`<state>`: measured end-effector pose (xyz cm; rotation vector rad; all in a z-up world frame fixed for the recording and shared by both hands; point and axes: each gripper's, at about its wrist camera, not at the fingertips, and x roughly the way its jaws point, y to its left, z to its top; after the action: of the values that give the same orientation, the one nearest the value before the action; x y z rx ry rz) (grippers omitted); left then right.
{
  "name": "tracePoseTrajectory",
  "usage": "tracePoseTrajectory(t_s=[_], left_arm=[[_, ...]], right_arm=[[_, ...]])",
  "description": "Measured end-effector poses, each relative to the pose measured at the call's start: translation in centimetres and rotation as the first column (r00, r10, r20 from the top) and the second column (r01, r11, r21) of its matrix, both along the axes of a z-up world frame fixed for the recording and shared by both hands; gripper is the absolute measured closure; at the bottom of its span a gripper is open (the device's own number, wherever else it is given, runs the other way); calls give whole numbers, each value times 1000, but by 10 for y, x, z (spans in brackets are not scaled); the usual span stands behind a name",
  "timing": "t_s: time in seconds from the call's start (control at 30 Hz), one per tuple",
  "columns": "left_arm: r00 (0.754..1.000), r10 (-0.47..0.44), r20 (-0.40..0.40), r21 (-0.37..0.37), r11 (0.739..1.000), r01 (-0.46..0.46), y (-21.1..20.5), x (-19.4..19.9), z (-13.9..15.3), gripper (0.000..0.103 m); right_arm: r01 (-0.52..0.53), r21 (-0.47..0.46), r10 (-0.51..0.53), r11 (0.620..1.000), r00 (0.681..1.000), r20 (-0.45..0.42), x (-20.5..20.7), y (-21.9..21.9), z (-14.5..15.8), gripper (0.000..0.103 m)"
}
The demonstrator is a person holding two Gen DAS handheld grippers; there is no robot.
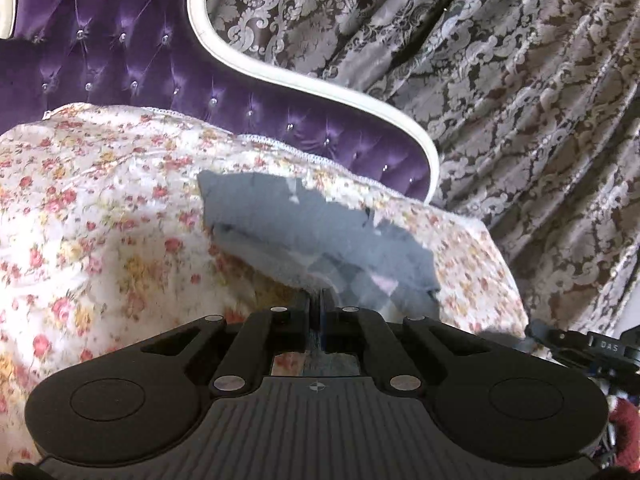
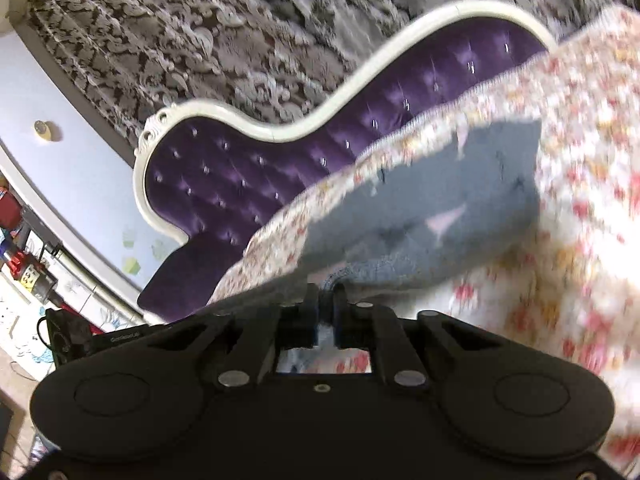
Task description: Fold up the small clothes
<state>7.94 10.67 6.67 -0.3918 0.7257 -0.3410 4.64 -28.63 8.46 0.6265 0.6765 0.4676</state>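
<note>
A small blue-grey garment (image 1: 304,232) lies on the floral bedspread (image 1: 100,208), with its near edge lifted off the bed. My left gripper (image 1: 319,296) is shut on that near edge, the cloth pinched between its black fingers. In the right wrist view the same garment (image 2: 432,200) hangs from my right gripper (image 2: 325,294), which is shut on a bunched hem. The far part of the cloth still rests on the bedspread (image 2: 580,140). Part of the right gripper (image 1: 588,346) shows at the right edge of the left wrist view.
A purple tufted headboard (image 1: 120,52) with a white frame stands behind the bed. Patterned grey-brown curtains (image 1: 520,100) hang beyond it. In the right wrist view, shelves with clutter (image 2: 24,264) stand against a pale wall at the left.
</note>
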Motion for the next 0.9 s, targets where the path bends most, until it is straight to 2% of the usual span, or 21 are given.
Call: tracePoseTrajectory(t_s=[0.13,0.27,0.3,0.33,0.43,0.5,0.53,0.57,0.67,0.73,0.8,0.9], left_arm=[[1000,7,-4,1,1000,-7,-5,14,-4,100],[1000,5,-29,-11,1000,-5,-3,23,-11,100],[999,5,-34,-17,1000,-6,-3,26,-11,100],[999,4,-35,-20,1000,-5,-2,29,-11,100],[999,0,-33,-20,1000,-1,-4,33,-10,100],[999,-6,-32,-18,1000,6,-6,35,-9,100],[999,-9,-31,-17,1000,9,-6,35,-8,100],[999,-10,-32,-15,1000,9,-7,35,-9,100],[999,-11,-37,-13,1000,10,-8,34,-9,100],[999,-9,-38,-11,1000,9,-7,33,-9,100],[999,-4,-44,-11,1000,4,-5,33,-10,100],[999,0,-54,-12,1000,-1,-3,33,-12,100]], right_arm=[[43,-7,-42,999,998,42,16,-6,6,91],[68,-46,-66,997,997,33,28,-12,1,90],[44,-65,-44,997,999,11,33,-9,-3,89],[26,-73,-27,997,1000,-5,35,-9,-6,82],[-96,-113,88,989,994,-69,43,4,-20,80],[-169,-157,152,973,982,-111,42,18,-32,67],[-196,-181,176,964,977,-123,40,25,-37,53],[-227,-212,202,951,970,-132,40,33,-43,47],[-301,-314,271,900,953,-136,41,51,-56,47],[-351,-415,326,839,936,-133,43,64,-65,47],[-395,-517,386,760,913,-130,43,75,-74,47],[-471,-571,485,672,863,-142,44,85,-82,47]])
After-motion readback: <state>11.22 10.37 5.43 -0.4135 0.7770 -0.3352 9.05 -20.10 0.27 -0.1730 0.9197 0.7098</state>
